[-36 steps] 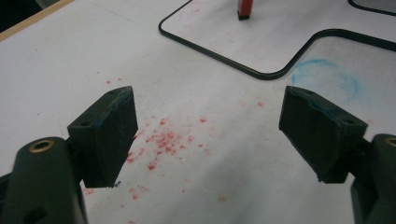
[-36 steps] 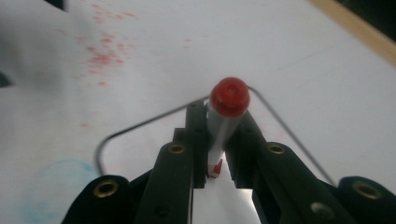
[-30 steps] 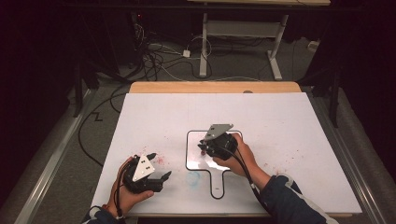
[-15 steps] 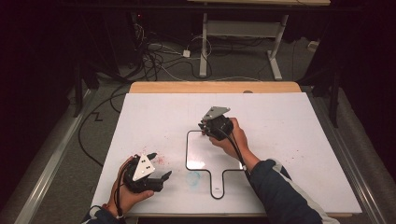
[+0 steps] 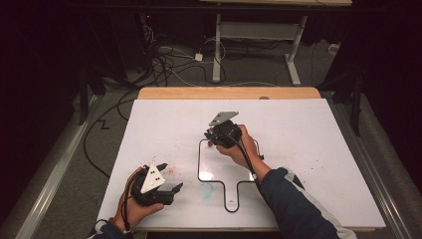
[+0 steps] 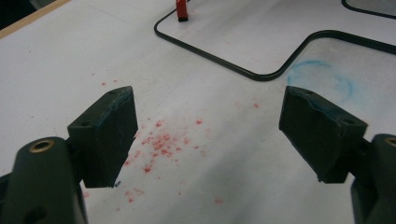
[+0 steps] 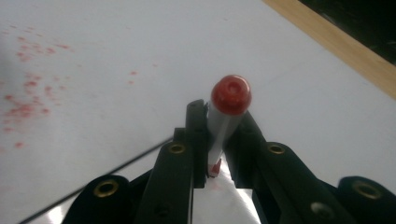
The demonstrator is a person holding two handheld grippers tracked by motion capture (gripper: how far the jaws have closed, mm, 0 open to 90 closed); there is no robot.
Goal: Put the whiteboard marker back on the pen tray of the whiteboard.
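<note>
We see the right tongs (image 5: 215,133) clenched on a red-capped marker (image 7: 225,116), held just above the white counter (image 5: 308,134) at the top left corner of the black outline (image 5: 200,164) drawn there. The left tongs (image 5: 169,178) hang released near the counter's front left, jaws spread wide over a scatter of red specks (image 6: 161,142), with a faint blue smudge (image 6: 322,77) beside the outline.

- White desk (image 5: 308,149) with pale wooden far edge; red specks near left front corner.
- Black outline (image 5: 199,159) drawn at middle; faint blue smudge (image 6: 322,79) beside it.
- Marker (image 7: 223,126): grey barrel, red end.
- Black jaws, brass-coloured screws.
</note>
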